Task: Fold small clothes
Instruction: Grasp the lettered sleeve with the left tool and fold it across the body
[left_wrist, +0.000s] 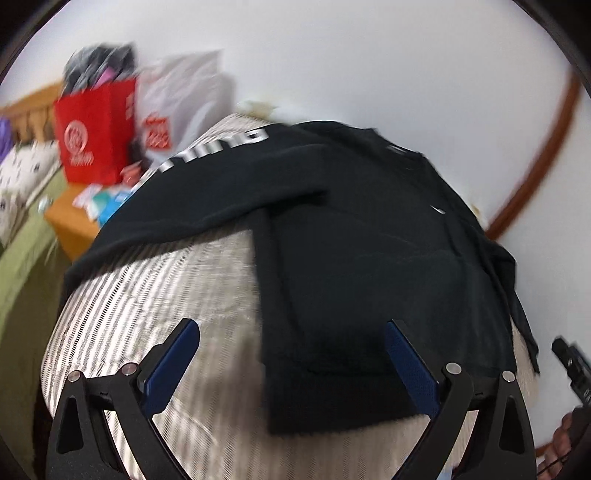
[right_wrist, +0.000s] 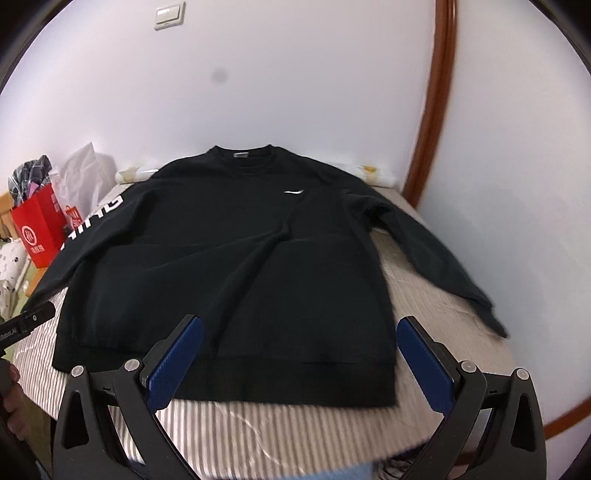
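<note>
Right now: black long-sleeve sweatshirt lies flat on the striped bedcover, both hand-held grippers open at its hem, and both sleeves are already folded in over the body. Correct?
Not quite. In the right wrist view both sleeves of the black long-sleeve sweatshirt are spread outward, not folded in. The rest holds: it lies flat on the striped bedcover, and the left hand-held gripper and right hand-held gripper are open at its hem.
</note>
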